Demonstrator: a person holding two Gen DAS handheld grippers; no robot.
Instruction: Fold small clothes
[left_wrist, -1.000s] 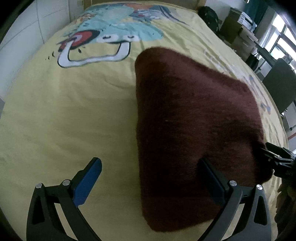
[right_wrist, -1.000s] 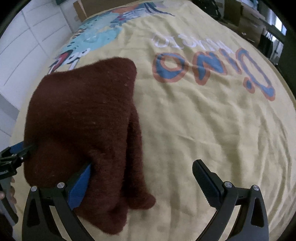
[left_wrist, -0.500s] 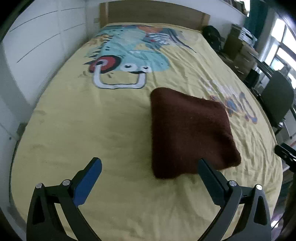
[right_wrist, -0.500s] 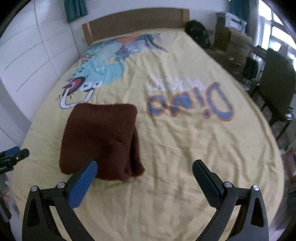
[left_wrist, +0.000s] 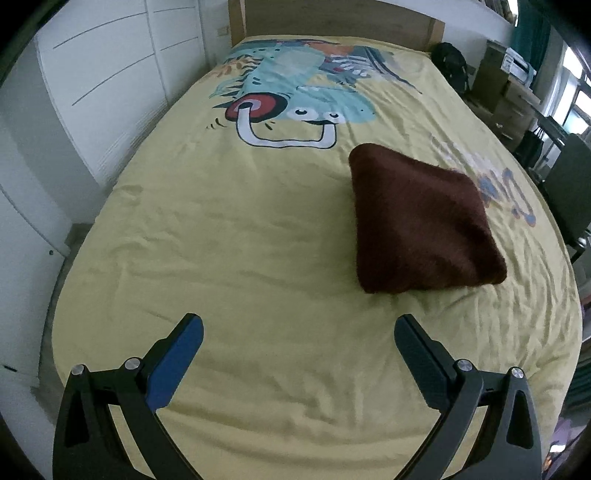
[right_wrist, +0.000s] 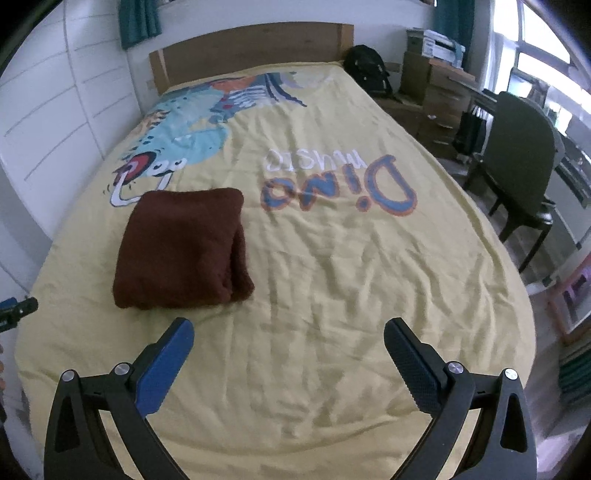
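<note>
Since a second ago I've pulled both grippers up and back, left gripper and right gripper fingers spread empty, leaving the folded maroon knit garment on the bed at 10 o'clock—fold looks done.

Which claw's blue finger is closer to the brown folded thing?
The right gripper: its blue finger sits just below the folded brown garment. The left gripper has its black finger on the garment's side; its blue finger is farther.
</note>
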